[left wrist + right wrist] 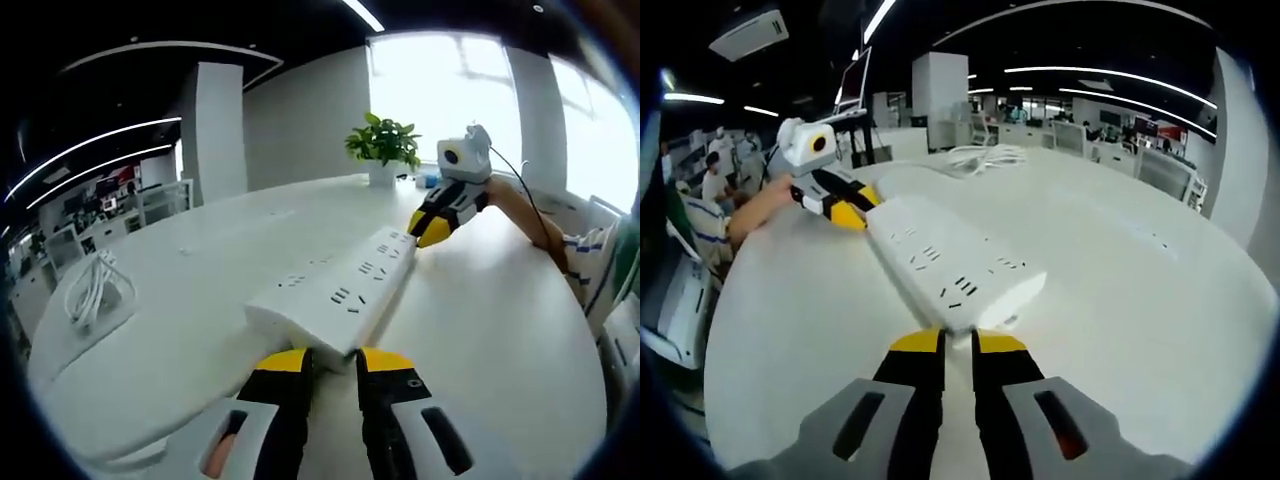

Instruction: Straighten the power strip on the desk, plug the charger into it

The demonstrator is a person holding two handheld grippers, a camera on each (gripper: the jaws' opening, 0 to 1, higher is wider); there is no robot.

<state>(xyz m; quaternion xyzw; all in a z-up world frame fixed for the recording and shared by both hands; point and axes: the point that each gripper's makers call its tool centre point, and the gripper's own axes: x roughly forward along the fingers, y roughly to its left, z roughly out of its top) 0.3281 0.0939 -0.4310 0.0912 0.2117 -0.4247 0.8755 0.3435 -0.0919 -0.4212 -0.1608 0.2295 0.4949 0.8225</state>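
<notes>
Gripping opposite ends of the long white plastic power strip [335, 290] at frame centre, on the white table [180, 330]: left hand-held gripper [335, 360] nearly closed on the near end, right hand-held gripper [432, 228] pinching the far end, axis running between them.

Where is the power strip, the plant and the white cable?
power strip [340, 290], left gripper view, its socket face.
plant [383, 143], left gripper view, its leaves.
white cable [93, 290], left gripper view, the coiled bundle.

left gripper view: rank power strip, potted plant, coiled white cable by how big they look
1. power strip, clearly largest, though nearest the camera
2. potted plant and coiled white cable look about alike; the plant sits farther off, so no ranking
</notes>
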